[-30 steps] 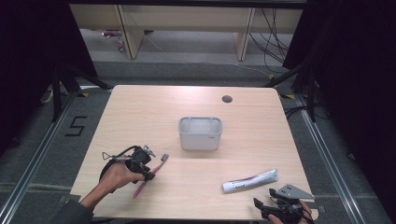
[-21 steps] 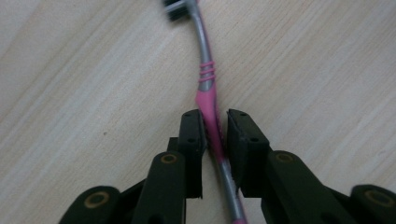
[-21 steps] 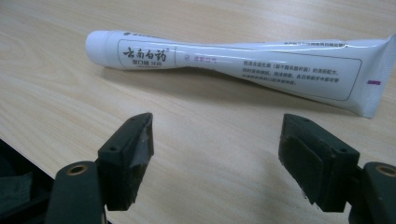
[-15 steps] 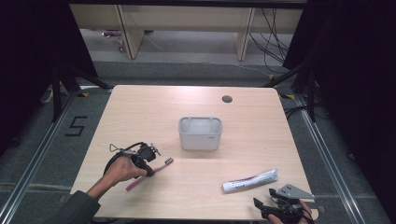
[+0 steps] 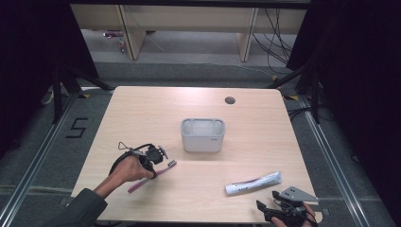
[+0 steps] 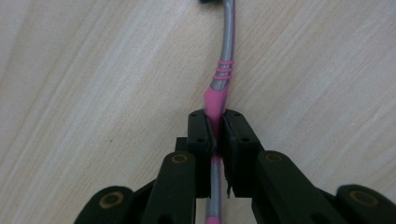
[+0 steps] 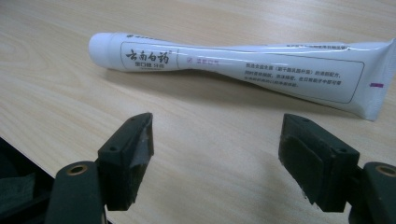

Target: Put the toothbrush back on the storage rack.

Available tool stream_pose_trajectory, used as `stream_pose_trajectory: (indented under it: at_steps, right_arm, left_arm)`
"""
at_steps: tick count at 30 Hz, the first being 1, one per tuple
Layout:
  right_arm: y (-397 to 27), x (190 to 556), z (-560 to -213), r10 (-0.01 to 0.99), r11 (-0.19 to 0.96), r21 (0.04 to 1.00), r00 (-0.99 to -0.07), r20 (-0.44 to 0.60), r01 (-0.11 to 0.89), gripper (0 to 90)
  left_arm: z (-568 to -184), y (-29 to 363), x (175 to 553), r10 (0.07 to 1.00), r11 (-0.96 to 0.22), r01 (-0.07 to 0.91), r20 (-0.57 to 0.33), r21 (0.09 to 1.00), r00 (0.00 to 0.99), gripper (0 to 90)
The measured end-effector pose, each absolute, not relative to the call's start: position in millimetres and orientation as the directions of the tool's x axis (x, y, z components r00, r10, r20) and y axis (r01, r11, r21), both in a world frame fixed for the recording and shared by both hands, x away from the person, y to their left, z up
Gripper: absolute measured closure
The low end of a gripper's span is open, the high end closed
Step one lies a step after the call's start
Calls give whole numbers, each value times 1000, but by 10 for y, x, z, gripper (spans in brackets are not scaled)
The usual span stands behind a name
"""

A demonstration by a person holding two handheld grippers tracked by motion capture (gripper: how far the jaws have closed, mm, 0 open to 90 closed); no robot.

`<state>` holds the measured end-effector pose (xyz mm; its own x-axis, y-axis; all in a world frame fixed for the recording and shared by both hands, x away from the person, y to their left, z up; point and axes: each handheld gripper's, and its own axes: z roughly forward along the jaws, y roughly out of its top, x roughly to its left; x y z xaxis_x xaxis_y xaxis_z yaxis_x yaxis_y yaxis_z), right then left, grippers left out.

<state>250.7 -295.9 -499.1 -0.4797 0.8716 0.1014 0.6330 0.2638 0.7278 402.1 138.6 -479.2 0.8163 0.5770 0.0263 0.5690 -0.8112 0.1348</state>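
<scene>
From above, the wooden bench carries a grey holder with several compartments near its middle, open side up. Toward the near left corner the person's left hand holds the left tool, which is clamped on a pink toothbrush; the brush lies slanted, its head pointing toward the holder and stopping just short of it, its pink tail reaching back past the hand. At the near right edge the right tool sits low, with a grey three-cornered plate on top, and a white toothpaste tube lies flat on the bench just beyond it, apart from the holder. In the left gripper view the left tool has just been closing, and its jaws are now pressed onto the toothbrush at the pink part of the handle, pads tight on either side; the grey neck with pink rings curves away above the jaws over the wood, and I cannot tell whether it rests on the bench or is lifted clear. In the right gripper view the right tool stands spread wide with nothing between its jaws, and the toothpaste tube lies crosswise just beyond the tips, cap to the left, untouched.
</scene>
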Motion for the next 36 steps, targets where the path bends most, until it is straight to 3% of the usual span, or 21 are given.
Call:
stream_pose_trajectory:
  at_steps: [5, 11, 14, 18, 20, 22, 28, 33, 36]
  right_arm:
    - [-2955, 2506, -4990, 873, 261, 728, -477, 103, 634, 272]
    - [-2932, 2495, -4990, 879, 219, 719, -453, 148, 660, 272]
    - [-2957, 2505, -4986, 876, 259, 729, -472, 100, 634, 272]
    - [-2970, 2507, -4987, 875, 263, 730, -475, 96, 631, 272]
    - [-2939, 2489, -4989, 876, 227, 717, -460, 145, 659, 272]
    - [-2962, 2507, -4988, 872, 256, 732, -478, 108, 631, 272]
    - [-2944, 2497, -4993, 876, 234, 724, -463, 132, 649, 272]
    - [-2963, 2507, -4992, 874, 260, 731, -476, 100, 631, 272]
    - [-2938, 2486, -4990, 880, 229, 714, -455, 139, 661, 272]
  left_arm:
    - [-4791, 1389, 4003, 557, -824, 548, 28, 141, 830, 822]
    - [-4709, 1419, 3927, 543, -823, 524, 33, 221, 839, 823]
    - [-4641, 1454, 3909, 545, -811, 521, 20, 267, 838, 823]
    - [-4555, 1528, 3883, 557, -774, 521, -4, 359, 830, 823]
    - [-4489, 1569, 3866, 569, -745, 524, -15, 413, 822, 823]
    - [-4425, 1604, 3823, 601, -686, 551, -56, 475, 797, 823]
    - [-4238, 1738, 3768, 603, -567, 497, -81, 657, 794, 823]
    - [-4159, 1776, 3730, 616, -494, 485, -104, 722, 781, 823]
    - [-4132, 1757, 3728, 619, -457, 472, -112, 754, 777, 823]
